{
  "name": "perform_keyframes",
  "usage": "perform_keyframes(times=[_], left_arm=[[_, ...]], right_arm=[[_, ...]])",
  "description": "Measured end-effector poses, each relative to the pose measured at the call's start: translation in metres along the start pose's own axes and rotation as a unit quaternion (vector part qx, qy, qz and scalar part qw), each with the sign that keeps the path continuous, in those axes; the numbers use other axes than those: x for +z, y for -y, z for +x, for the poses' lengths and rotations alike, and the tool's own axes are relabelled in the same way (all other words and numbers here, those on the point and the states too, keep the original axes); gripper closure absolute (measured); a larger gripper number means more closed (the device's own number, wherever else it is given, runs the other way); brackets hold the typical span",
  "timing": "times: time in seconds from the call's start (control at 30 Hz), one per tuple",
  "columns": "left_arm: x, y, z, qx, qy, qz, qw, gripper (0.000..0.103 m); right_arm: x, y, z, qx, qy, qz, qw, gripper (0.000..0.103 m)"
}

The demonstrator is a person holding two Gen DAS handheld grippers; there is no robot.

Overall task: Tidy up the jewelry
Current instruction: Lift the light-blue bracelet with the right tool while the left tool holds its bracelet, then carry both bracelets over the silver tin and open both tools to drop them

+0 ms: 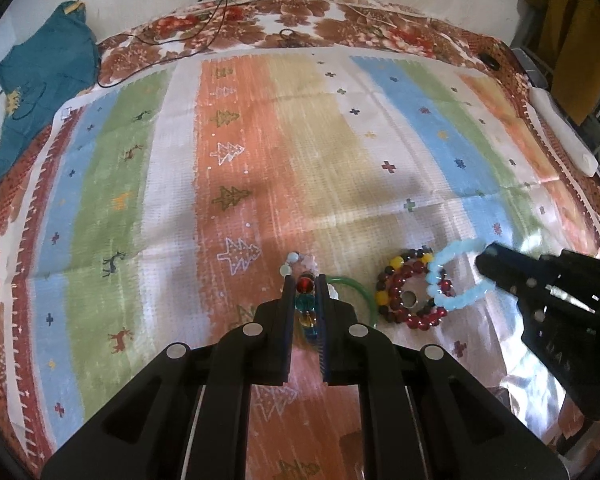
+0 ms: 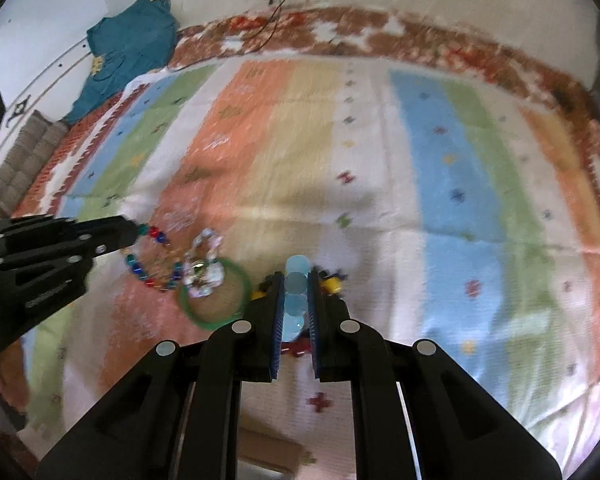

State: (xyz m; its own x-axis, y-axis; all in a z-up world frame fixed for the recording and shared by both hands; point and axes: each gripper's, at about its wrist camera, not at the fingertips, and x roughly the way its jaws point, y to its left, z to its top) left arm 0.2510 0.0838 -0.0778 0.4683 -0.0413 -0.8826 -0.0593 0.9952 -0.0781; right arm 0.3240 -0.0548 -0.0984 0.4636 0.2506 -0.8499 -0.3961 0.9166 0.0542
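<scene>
My left gripper (image 1: 305, 280) is shut on a multicoloured bead bracelet (image 1: 305, 285), which also shows in the right wrist view (image 2: 156, 268) with the left gripper (image 2: 134, 226) at its far end. My right gripper (image 2: 296, 276) is shut on a light blue bead bracelet (image 2: 296, 284); in the left wrist view the bracelet (image 1: 456, 276) hangs from the right gripper (image 1: 484, 264). A green bangle (image 2: 216, 292) and a pale crystal bracelet (image 2: 204, 272) lie between the grippers. A dark red bead bracelet (image 1: 412, 300) and a yellow-and-dark bead bracelet (image 1: 392, 276) lie under the blue one.
Everything rests on a striped cloth (image 1: 300, 152) over a floral bedspread (image 1: 300, 16). A teal garment (image 1: 40, 80) lies at the far left and a white power strip (image 1: 560, 128) at the far right. Cables (image 1: 212, 12) run along the far edge.
</scene>
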Motion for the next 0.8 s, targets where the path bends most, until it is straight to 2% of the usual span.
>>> perform_keyframes(times=[0.07,0.47,0.8], left_arm=[[0.000,0.004,-0.008,0.002,0.007,0.001,1.0000,0.094],[-0.011,0.020,-0.040,-0.019,0.036,0.007,0.9992,0.094],[-0.025,0.032,-0.058,-0.022,0.052,0.008,0.9984,0.094]], right_arm=[[0.000,0.002,-0.005,-0.013,0.010,-0.003,1.000,0.091],[-0.007,0.010,-0.026,-0.013,0.028,-0.002,1.000,0.091],[-0.017,0.005,-0.045,-0.020,0.048,-0.015,0.999,0.091]])
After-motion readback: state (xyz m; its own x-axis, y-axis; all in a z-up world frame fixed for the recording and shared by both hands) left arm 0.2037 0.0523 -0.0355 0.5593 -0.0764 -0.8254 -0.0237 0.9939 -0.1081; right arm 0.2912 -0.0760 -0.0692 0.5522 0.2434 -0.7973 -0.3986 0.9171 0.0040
